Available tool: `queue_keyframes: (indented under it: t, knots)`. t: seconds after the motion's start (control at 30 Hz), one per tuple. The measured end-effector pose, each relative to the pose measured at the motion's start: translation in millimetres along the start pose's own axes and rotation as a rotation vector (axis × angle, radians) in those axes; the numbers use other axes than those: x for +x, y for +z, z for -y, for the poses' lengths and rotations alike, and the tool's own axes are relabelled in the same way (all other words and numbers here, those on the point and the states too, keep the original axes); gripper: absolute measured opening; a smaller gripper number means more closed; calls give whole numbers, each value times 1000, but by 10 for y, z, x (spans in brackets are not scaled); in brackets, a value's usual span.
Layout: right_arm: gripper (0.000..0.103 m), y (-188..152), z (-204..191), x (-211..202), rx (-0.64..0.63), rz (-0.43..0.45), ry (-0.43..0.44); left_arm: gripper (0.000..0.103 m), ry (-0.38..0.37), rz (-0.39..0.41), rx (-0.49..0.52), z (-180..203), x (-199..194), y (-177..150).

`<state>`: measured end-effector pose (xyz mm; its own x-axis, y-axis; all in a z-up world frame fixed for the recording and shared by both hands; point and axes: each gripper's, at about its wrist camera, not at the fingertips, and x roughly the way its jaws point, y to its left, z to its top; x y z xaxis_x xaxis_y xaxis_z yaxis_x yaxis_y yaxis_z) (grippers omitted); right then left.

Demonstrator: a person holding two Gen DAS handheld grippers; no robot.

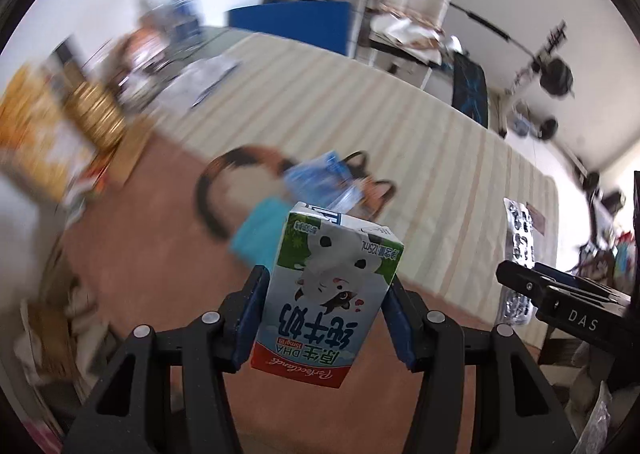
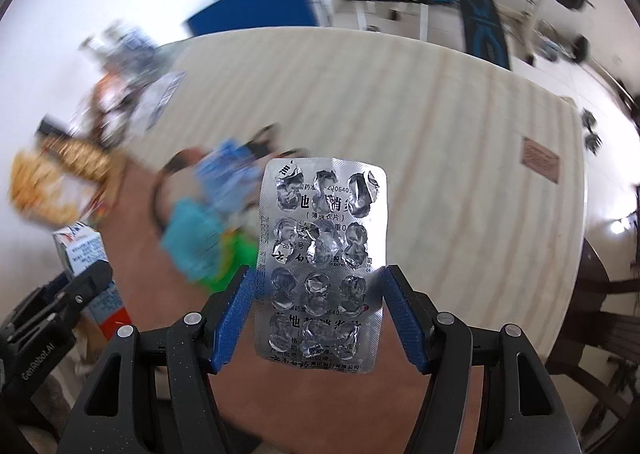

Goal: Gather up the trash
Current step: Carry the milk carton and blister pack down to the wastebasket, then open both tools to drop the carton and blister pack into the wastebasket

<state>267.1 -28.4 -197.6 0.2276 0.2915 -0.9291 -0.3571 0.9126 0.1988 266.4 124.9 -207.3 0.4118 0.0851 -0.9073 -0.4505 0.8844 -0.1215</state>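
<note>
Left gripper [image 1: 326, 304] pinching a milk carton [image 1: 328, 290] between blue pads [image 1: 250, 318], held upside down in the air over the brown floor [image 1: 160, 254]. Ahead, blurred: a bag [image 1: 280, 190] with dark handles, apparently the trash bag, holding blue wrappers [image 1: 320, 178]. Striped mattress [image 1: 400, 126] beyond. At right, the other tool carrying a foil sheet.

Right gripper [image 2: 320, 302] clamped on an emptied blister pack [image 2: 322, 254], edges against both pads, also airborne. Shows what the left view hides: green item [image 2: 236, 262] in the bag, carton's side panel at left.

Step, by judgement: carrying both pieces to the bag. Next: centre over the opening, then release.
</note>
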Motion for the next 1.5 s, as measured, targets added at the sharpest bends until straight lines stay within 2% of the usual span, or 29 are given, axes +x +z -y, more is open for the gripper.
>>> queue_keyframes:
  t: [0.17,0.33,0.43,0.53,0.73,0.77,0.83,0.93,0.97,1.03,1.1,1.17,1.2,1.23,1.3,1.4,1.5]
  knots:
    - [68,-815,-851,-139,-133,-21,67,52,-28,6,-140,-785,-499,-761]
    - [68,-1850,-1613,162,-241,-129,141,52,-31,-57,-304,-1591,-632,-1732]
    - [68,-2551,-2011,668,-307,-254,152,52,-18,-139,-413,-2020,-387,-2340]
    - [67,-3134,-2260,1235,-392,-352,123,52,-27,-228,-540,-2410,30,-2913]
    - [68,-3930,-2392,2578,-467,-485,61,52,-114,-344,-807,-3027,1238,-3905]
    - [68,-3999,-2386,2769,-477,-492,48,52,-132,-367,-849,-3099,1465,-4051]
    - [68,-4123,-2350,3197,-484,-521,42,53,-216,-391,-934,-3213,1909,-4331]
    - [68,-4279,-2296,3817,-489,-563,46,55,-242,-396,-1005,-3341,2441,-4601]
    - [68,-4305,-2269,4032,-495,-577,45,60,-230,-402,-1014,-3373,2595,-4689]
    - [68,-4374,-2249,4382,-502,-605,53,92,-238,-397,-1049,-3437,2862,-4849]
    - [69,-4437,-2255,4718,-517,-646,62,97,-235,-396,-1069,-3511,2989,-4993]
    - [80,-4473,-2276,4918,-537,-663,74,98,-202,-410,-1064,-3540,3051,-5056]
    - [96,-4502,-2289,5006,-546,-682,89,98,-175,-410,-1058,-3553,3057,-5089]
    - [100,-4511,-2281,5022,-548,-688,97,98,-133,-409,-1044,-3558,3033,-5111]
    - [100,-4498,-2315,5033,-577,-673,89,98,-52,-397,-1015,-3557,2942,-5124]
    - [100,-4492,-2362,4912,-635,-632,61,98,109,-390,-927,-3516,2769,-5102]
    - [100,-4462,-2376,4722,-694,-578,-3,98,174,-393,-884,-3464,2610,-5081]
